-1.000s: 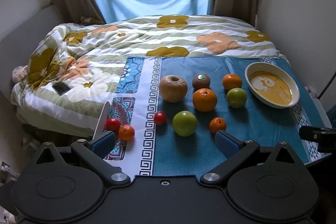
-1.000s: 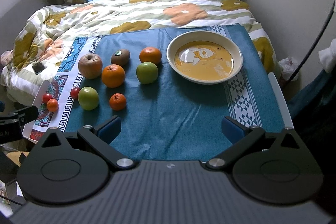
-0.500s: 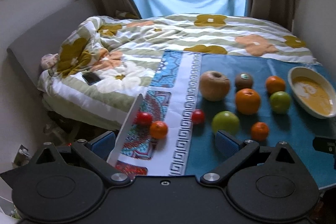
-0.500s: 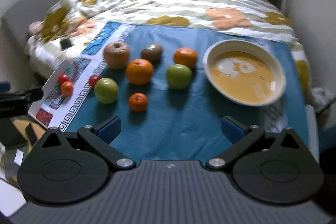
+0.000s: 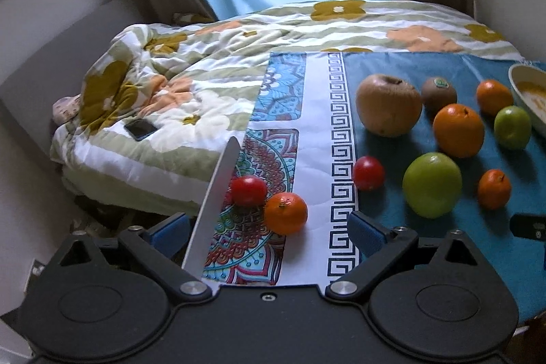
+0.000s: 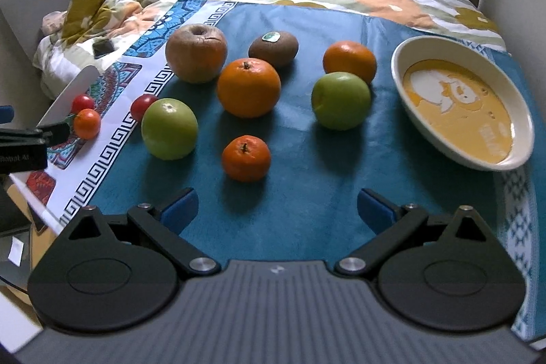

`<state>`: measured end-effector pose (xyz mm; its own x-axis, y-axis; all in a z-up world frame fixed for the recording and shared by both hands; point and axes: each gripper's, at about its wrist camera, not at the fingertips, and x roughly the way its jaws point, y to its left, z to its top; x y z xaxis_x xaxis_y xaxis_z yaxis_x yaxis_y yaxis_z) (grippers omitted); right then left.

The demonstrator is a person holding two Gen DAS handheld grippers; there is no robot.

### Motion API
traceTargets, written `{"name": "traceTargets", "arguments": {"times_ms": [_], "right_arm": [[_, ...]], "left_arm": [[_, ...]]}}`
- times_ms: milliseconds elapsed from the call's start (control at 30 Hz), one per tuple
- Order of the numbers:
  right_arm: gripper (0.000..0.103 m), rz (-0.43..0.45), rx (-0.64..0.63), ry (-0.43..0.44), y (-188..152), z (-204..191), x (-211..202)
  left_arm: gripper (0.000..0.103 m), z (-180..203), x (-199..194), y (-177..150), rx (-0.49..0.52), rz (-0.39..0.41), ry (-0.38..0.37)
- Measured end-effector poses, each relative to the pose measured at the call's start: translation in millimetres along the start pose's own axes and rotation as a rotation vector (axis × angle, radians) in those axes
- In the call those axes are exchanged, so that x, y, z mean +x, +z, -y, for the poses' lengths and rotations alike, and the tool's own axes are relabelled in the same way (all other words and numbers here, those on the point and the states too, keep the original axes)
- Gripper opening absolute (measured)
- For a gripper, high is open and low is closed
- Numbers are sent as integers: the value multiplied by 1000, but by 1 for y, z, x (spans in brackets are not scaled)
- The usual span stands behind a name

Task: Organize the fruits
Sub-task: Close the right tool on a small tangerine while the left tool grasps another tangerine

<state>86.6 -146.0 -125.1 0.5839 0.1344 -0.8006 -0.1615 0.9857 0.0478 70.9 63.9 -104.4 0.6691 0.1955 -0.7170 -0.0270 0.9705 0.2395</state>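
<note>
Orange, green, red and brown fruit lies scattered over a teal cloth with a patterned white border [image 6: 112, 139] covering a desk at the foot of a bed with a flowered quilt [image 5: 239, 57]. Toward the right of the right wrist view stands the likely goal, a cream oval bowl with a yellow cartoon inside [image 6: 518, 111], with no fruit in it. In the left wrist view, the left tongs [image 5: 269, 232] are wide apart with nothing between the blue pads, though the jaws have just been closing a little; directly ahead, low in the frame, a small round orange tangerine [image 5: 286, 213] touches a small red tomato [image 5: 248, 190], both just beside a thin white strip standing up at the desk's left edge [image 5: 218, 193]. To take the tangerine cleanly, the pads should straddle it from its free sides, away from the tomato and the strip, and close gently so it does not roll off the nearby edge. In the right wrist view, the right tongs [image 6: 277, 210] are also open and empty, with a second small tangerine [image 6: 246, 158] just ahead at centre. That one sits apart from its neighbours, a large green apple [image 6: 169, 128] to the left and a big orange [image 6: 249, 87] above, so a straight descent looks easy. A wrinkled brown apple [image 6: 196, 53], a brown kiwi with a sticker [image 6: 273, 49], another orange [image 6: 349, 61], a second green apple [image 6: 341, 100] and a second tomato [image 6: 143, 107] wait further back.
</note>
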Motion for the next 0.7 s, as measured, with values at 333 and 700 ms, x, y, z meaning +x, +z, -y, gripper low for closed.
{"name": "traceTargets", "arguments": {"times_ms": [333,700], "right_arm": [[102,-4,23,-41,3,-20,28],[81,-10,12,-67,5,-28,38]], "left_arm": [[75,3,41,0,45,-72,-106],[51,2,55,6,61,-79,-129]]}}
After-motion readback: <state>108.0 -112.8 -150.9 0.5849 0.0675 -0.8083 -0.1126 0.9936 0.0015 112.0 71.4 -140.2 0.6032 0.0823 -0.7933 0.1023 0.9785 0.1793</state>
